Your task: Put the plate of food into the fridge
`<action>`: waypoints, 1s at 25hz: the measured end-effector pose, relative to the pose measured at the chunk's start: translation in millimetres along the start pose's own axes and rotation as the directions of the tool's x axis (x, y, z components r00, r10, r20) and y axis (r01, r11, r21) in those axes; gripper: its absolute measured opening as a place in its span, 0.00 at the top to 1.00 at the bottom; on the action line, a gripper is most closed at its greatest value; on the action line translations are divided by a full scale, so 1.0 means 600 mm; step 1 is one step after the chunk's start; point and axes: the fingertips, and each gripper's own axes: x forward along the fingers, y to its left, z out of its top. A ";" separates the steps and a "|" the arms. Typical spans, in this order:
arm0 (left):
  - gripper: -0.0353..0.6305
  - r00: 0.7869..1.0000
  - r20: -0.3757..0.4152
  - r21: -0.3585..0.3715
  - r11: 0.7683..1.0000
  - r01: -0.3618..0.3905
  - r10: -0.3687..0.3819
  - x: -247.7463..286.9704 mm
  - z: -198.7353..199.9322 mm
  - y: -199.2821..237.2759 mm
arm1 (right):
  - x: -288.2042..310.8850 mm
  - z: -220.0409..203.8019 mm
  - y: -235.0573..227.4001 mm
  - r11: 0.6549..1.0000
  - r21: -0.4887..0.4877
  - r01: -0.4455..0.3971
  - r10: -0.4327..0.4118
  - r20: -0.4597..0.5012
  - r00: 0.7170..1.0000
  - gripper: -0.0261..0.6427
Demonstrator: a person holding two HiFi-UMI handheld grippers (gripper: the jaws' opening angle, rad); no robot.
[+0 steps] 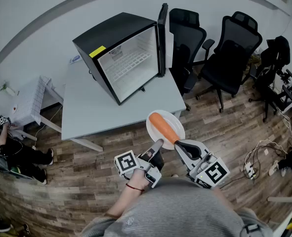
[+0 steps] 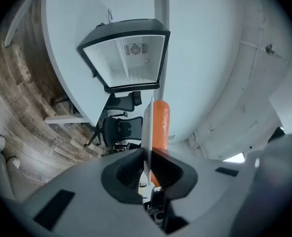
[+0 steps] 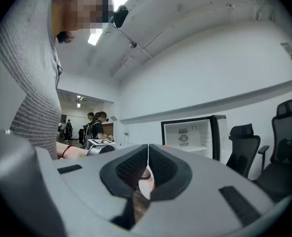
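Note:
A white plate carries a long orange piece of food and hangs in the air off the near right corner of the grey table. My left gripper is shut on the plate's near rim, and my right gripper is shut on the rim just to its right. In the left gripper view the plate stands edge-on between the jaws, the orange food beside it. A black mini fridge sits on the table, its door swung wide and its white inside showing a wire shelf.
Black office chairs stand right of the table, close to the fridge door. Cables and a power strip lie on the wood floor at the right. A person sits at the far left by a small white table.

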 end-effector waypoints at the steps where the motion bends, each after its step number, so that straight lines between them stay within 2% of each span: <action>1: 0.88 1.000 0.000 0.000 1.000 -0.003 0.003 0.000 0.000 0.001 | 0.000 -0.001 0.000 1.000 -0.001 0.000 0.000 -0.002 1.000 0.94; 6: 0.88 1.000 0.005 -0.004 1.000 0.000 0.000 -0.001 0.002 0.005 | 0.001 -0.003 -0.001 1.000 0.001 -0.001 0.001 -0.004 1.000 0.94; 10: 0.88 0.999 -0.001 0.031 0.998 -0.053 0.053 -0.010 0.009 0.027 | 0.003 -0.003 -0.002 1.000 0.001 -0.001 0.001 -0.006 1.000 0.94; 13: 0.88 1.000 0.001 0.003 1.000 -0.009 0.009 -0.002 0.005 0.007 | 0.003 -0.004 -0.002 1.000 0.003 -0.002 0.002 -0.008 1.000 0.94; 19: 0.88 1.000 0.000 -0.001 1.000 -0.002 0.002 0.004 0.006 0.002 | 0.005 0.000 -0.005 1.000 0.001 -0.009 0.009 0.002 1.000 0.94; 22: 0.88 1.000 -0.003 0.024 0.999 -0.023 0.023 -0.001 0.008 0.012 | 0.003 0.006 0.002 0.999 0.023 -0.033 0.032 0.036 0.999 0.94; 25: 0.88 1.000 0.000 0.005 1.000 -0.008 0.008 0.003 0.003 0.006 | 0.002 0.004 0.003 0.998 0.042 -0.040 0.038 0.038 0.999 0.93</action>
